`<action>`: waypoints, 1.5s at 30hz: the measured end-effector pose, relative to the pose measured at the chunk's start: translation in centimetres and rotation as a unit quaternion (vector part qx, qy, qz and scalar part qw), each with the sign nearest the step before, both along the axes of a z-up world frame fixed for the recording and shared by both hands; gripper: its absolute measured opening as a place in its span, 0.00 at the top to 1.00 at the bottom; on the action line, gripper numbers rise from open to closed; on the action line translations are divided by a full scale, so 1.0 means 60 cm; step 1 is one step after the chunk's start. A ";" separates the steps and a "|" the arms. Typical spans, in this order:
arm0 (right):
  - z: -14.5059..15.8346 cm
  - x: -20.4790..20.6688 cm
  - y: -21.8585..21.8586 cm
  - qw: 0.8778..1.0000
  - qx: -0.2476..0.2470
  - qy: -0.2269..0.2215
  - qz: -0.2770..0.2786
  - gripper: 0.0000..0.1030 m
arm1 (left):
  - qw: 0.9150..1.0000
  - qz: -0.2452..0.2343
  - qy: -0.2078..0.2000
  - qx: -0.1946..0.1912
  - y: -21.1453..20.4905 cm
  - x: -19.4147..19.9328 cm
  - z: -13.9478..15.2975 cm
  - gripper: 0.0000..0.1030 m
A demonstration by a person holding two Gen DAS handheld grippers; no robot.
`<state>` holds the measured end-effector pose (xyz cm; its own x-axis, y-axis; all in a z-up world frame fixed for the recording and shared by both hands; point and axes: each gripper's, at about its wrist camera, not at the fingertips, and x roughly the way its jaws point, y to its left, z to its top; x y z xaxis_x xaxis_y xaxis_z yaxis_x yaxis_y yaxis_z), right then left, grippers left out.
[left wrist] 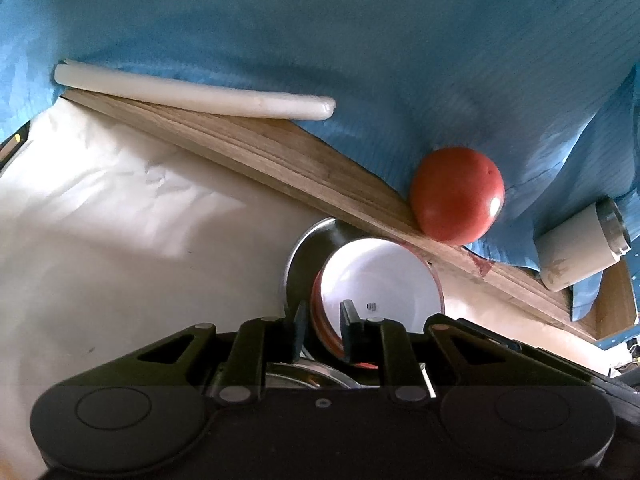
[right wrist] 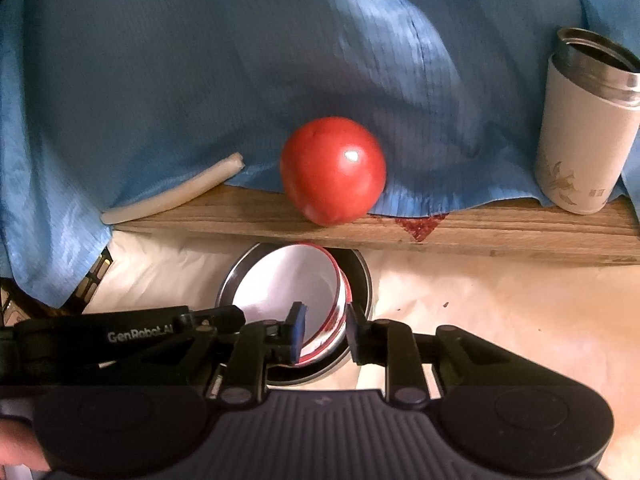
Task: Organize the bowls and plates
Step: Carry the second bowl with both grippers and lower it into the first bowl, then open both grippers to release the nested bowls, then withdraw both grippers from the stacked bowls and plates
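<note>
A white bowl with a red rim (left wrist: 380, 280) sits tilted inside a steel bowl (left wrist: 304, 264) on the cream paper. My left gripper (left wrist: 324, 320) has its fingers on either side of the white bowl's rim, closed on it. In the right wrist view the white bowl (right wrist: 288, 284) rests in the steel bowl (right wrist: 360, 268). My right gripper (right wrist: 326, 332) straddles the opposite rim of the white bowl, with a small gap at the right finger (right wrist: 356, 336). The left gripper's body (right wrist: 140, 336) shows at the left.
A wooden board (right wrist: 480, 228) lies behind the bowls, part covered by blue cloth (right wrist: 200, 80). On it are a red tomato (right wrist: 334, 170), a white stick (right wrist: 176, 194) and a white steel tumbler (right wrist: 584, 128). These also show in the left wrist view: tomato (left wrist: 456, 196), stick (left wrist: 192, 92), tumbler (left wrist: 580, 252).
</note>
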<state>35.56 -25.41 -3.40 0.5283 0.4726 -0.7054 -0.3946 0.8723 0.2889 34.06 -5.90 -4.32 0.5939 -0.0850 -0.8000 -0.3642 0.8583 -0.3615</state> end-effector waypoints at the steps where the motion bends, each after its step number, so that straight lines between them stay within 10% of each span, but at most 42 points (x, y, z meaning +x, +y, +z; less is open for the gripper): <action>1: 0.001 -0.002 -0.002 1.000 0.001 -0.002 0.000 0.73 | 1.000 0.001 -0.001 0.001 0.000 -0.002 0.002 0.81; 16: 0.025 -0.030 -0.022 0.999 0.015 -0.036 -0.006 0.46 | 1.000 0.021 -0.021 0.011 -0.005 -0.029 0.033 0.66; 28: 0.039 -0.045 -0.068 0.998 0.024 -0.055 -0.032 0.10 | 0.998 0.038 -0.039 0.032 -0.019 -0.043 0.067 0.19; 45: 0.070 -0.071 -0.121 0.994 0.016 -0.084 -0.067 0.00 | 0.996 0.046 -0.033 0.063 -0.025 -0.068 0.107 0.01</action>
<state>31.32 -32.69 0.79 0.6968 0.4108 -0.5879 -0.3208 0.9117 0.2567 29.96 -7.40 2.13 0.6457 0.0710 -0.7603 -0.4226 0.8625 -0.2784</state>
